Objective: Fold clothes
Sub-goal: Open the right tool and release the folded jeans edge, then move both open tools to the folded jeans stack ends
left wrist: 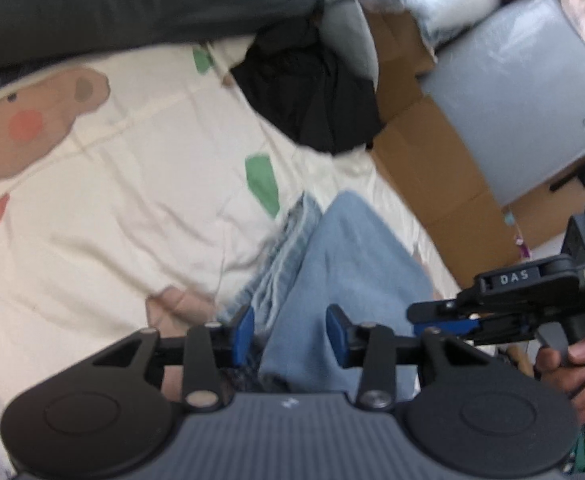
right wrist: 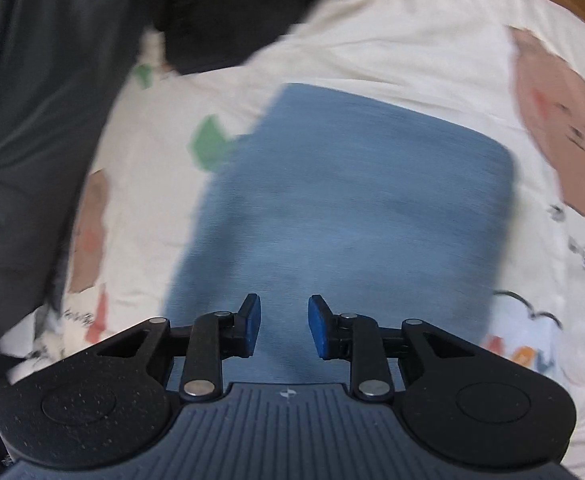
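Light blue jeans lie folded on a cream bed sheet with cartoon prints. My left gripper hovers open over the near end of the jeans, its blue pads spread wide with nothing pinched. In the right wrist view the jeans form a blurred blue rectangle on the sheet. My right gripper is open above their near edge, holding nothing. It also shows from the side as the right gripper, held by a hand just right of the jeans.
A dark grey garment covers the far left of the bed and a black garment lies beyond the jeans. Cardboard boxes and a grey plastic-wrapped package stand at the bed's right side. Dark clothing fills the left.
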A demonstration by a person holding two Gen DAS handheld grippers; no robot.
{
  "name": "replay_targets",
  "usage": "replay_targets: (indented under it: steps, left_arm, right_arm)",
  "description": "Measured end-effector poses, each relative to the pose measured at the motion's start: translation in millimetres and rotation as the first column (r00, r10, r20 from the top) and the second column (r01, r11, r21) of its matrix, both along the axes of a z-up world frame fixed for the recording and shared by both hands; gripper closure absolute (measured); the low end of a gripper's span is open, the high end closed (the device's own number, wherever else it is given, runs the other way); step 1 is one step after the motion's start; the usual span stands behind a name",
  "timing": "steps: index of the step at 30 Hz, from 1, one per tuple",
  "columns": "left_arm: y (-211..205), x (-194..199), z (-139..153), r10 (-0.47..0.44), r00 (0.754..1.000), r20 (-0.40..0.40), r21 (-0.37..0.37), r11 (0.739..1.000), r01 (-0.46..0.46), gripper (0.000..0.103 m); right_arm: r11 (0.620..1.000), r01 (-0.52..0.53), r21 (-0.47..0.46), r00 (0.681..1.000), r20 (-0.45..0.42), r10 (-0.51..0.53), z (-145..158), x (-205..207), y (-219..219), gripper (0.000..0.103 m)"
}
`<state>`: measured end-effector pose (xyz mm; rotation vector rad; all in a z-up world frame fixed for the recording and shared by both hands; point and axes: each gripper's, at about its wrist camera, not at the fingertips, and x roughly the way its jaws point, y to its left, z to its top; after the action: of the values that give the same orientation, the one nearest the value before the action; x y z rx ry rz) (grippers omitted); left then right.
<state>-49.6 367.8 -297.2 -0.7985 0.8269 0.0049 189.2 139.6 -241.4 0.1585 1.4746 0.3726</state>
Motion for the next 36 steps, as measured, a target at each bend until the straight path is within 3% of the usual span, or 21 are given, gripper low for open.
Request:
replay_targets:
  steps: [5,6,10,15,21,24,29,31,36]
  left_arm:
    - [-5,-6,-6,-0.021,0.999,-0.046,0.002,1.000,0.021,0.062]
    - [-6,-7,-6,-0.022,0.998,-0.056,0.004,1.000,0.022,0.067]
    - [-8,-10,-1,-0.031,0.996,-0.079,0.019,0.999,0.032,0.081]
    - [-14,-13,23,-0.062,0.994,-0.095,0.070,0.995,0.068,0.086]
    - [-10,-29,38,-0.066,0.993,-0.095,0.105,0.992,0.076,0.086]
    - [-2,-32,12,-0.042,0.985,-0.165,0.089,0.994,0.058,0.086]
    - [2,-25,-4,-0.039,0.982,-0.188,0.109,0.992,0.060,0.079]
    - [4,-23,-1,-0.037,0.980,-0.197,0.121,0.991,0.062,0.073]
    - [9,-10,18,-0.053,0.984,-0.172,0.200,0.976,0.088,0.073]
  right_arm:
    - [0.997,0.071,-0.023,0.997,0.011,-0.071,-14,-8,-41,0.065]
    - [0.997,0.075,-0.023,0.997,0.016,-0.075,-16,-10,-46,0.060]
    - [0.997,0.071,-0.004,0.997,0.017,-0.071,-24,-19,-57,0.059]
    - [0.999,0.043,-0.023,0.998,0.038,-0.042,-27,-28,-65,0.058]
    - [0.998,0.060,-0.009,0.995,0.079,-0.060,-25,-25,-77,0.058]
    - [0.997,0.071,-0.004,0.993,0.098,-0.070,-28,-21,-80,0.058]
    - [0.995,0.099,0.018,0.985,0.140,-0.100,-36,-13,-80,0.058]
    - [0.994,0.109,0.027,0.981,0.159,-0.112,-38,-11,-80,0.058]
    - [0.994,0.103,0.022,0.974,0.201,-0.105,-44,-5,-79,0.058]
